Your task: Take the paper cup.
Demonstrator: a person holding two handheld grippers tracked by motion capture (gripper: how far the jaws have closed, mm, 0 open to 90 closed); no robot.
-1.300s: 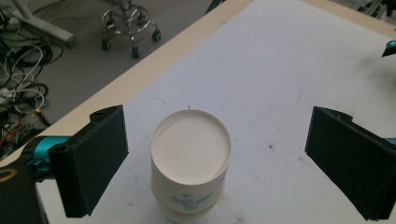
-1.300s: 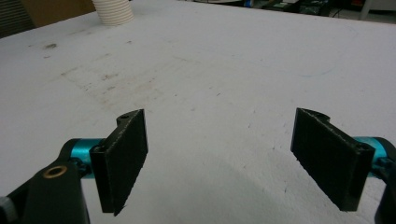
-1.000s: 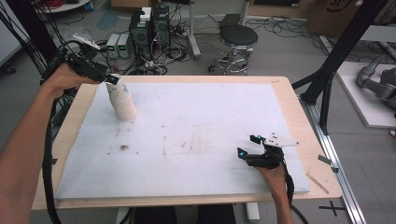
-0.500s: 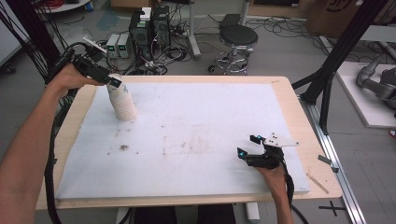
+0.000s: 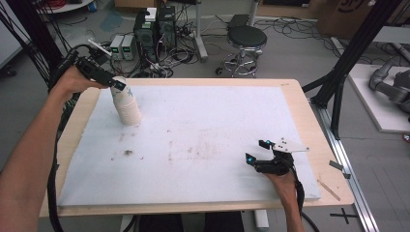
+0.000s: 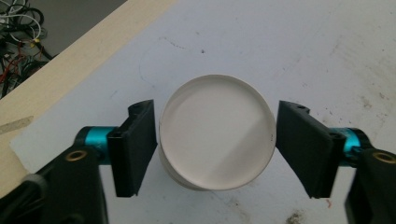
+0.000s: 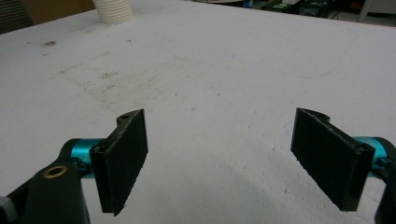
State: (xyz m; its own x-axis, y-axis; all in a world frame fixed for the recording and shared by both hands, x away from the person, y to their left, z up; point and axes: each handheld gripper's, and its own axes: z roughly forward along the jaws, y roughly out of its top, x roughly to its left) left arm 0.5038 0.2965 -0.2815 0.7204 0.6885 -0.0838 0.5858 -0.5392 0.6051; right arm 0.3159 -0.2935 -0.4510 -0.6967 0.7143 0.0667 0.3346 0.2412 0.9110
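Left gripper [image 6: 215, 144]: reaching down over the stack of cups [image 6: 217, 131] from above; its jaws have just been closing, and both pads are now sitting against the rim, one on each side, grasping it.
Left hand [image 5: 72, 81]: hanging over the far-left part of the table [image 5: 290, 92], its gripper [image 5: 117, 85] at the stack's top.
Stack of cups [image 5: 126, 104]: standing on the white sheet [image 5: 208, 125] near its far-left corner, long axis running up and down, leaning slightly; a flat white round face is pointing up at the left gripper's camera.
Right gripper [image 7: 219, 154]: resting released, jaws standing wide with nothing between them, pointing across the sheet toward the far left.
Right hand [image 5: 283, 180]: lying at the near right of the sheet, its gripper [image 5: 257, 152] well apart from the stack.
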